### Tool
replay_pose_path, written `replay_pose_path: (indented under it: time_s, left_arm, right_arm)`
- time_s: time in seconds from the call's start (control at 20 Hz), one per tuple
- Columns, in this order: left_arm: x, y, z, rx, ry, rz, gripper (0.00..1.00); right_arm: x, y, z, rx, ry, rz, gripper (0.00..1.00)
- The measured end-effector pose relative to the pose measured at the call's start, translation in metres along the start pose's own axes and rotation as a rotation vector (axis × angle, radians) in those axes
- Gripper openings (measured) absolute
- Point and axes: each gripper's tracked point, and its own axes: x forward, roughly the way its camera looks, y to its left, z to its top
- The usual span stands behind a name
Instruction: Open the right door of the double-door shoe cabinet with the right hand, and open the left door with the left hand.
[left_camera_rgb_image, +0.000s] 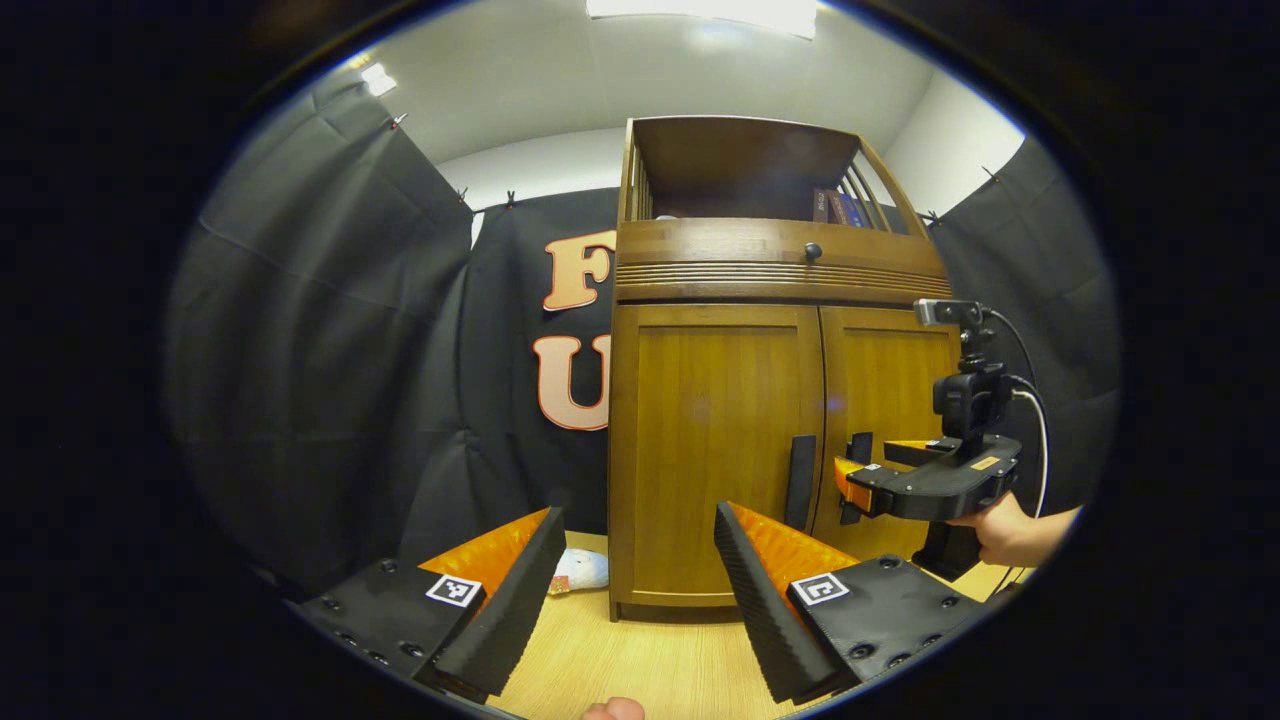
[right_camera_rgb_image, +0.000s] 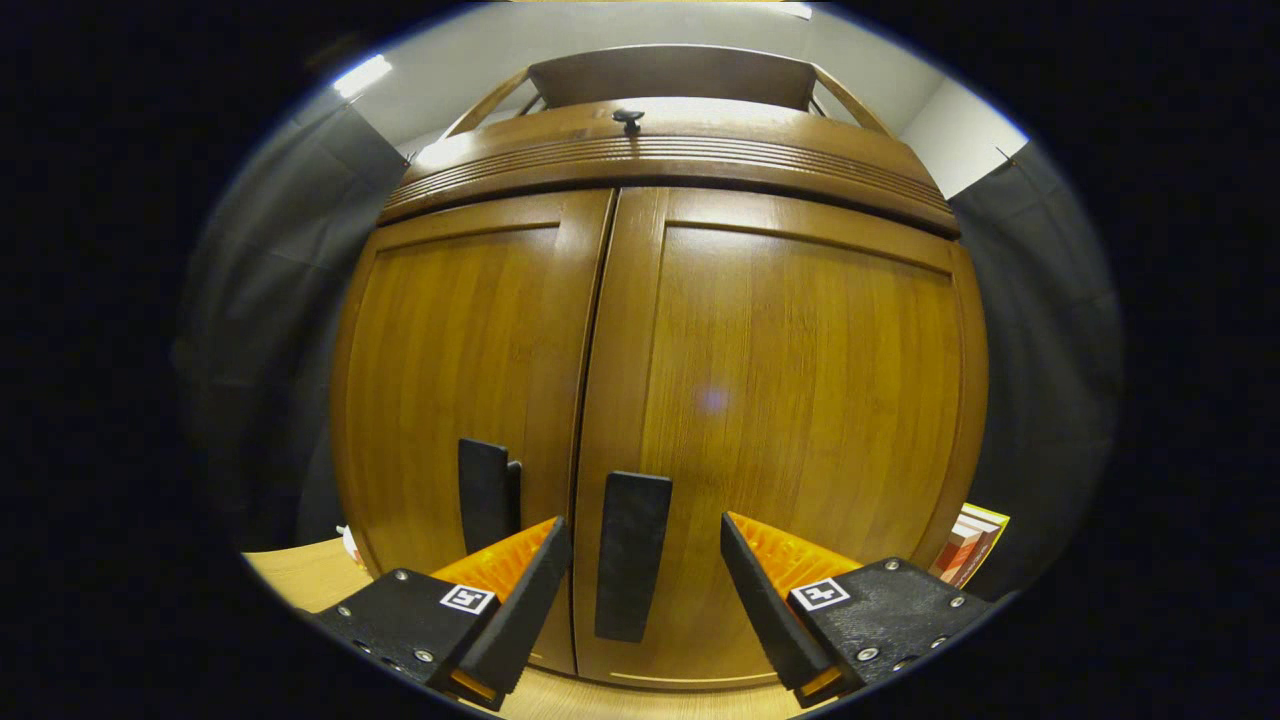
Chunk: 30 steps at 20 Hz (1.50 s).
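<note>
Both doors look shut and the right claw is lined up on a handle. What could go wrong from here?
1. The right claw is open around the right door's handle; the left door's handle sits close beside it, so a finger might catch it.
2. The left claw hangs open, well back from the cabinet, and the right claw's body lies near the handles, so the two may collide.

Right gripper (right_camera_rgb_image: 640, 580) spread wide, fingers either side of the right door's black handle (right_camera_rgb_image: 631, 555); both doors closed.
</note>
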Motion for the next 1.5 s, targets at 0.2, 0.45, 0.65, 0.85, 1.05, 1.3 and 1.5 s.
replay_pose_path:
  time_s: [0.2,0.45,0.65,0.85,1.05,1.3,1.5]
  left_arm:
    - [0.001,0.001,-0.001,0.004,-0.004,0.014,0.94]
    - [0.000,0.002,-0.002,-0.004,0.000,0.016,0.97]
    - [-0.001,0.001,-0.001,0.000,-0.005,0.010,0.94]
    - [-0.003,0.000,0.000,0.018,-0.010,-0.007,0.96]
    - [-0.003,-0.001,-0.001,0.023,-0.011,-0.012,0.99]
    - [-0.003,-0.001,-0.001,0.024,-0.016,-0.006,0.94]
    - [-0.004,-0.003,0.000,0.023,-0.018,-0.019,0.94]
  right_arm:
    - [0.018,-0.002,-0.010,0.076,0.041,-0.024,0.84]
    - [0.019,0.014,-0.009,0.086,0.029,0.006,0.52]
    - [0.017,0.013,-0.012,0.104,0.022,0.027,0.31]
    - [0.018,0.014,-0.011,0.069,0.016,0.020,0.21]
    - [0.016,0.013,-0.012,0.064,0.022,0.028,0.19]
    - [-0.005,0.014,-0.011,0.050,0.026,0.063,0.19]
    - [-0.032,0.013,-0.010,0.092,0.029,0.105,0.16]
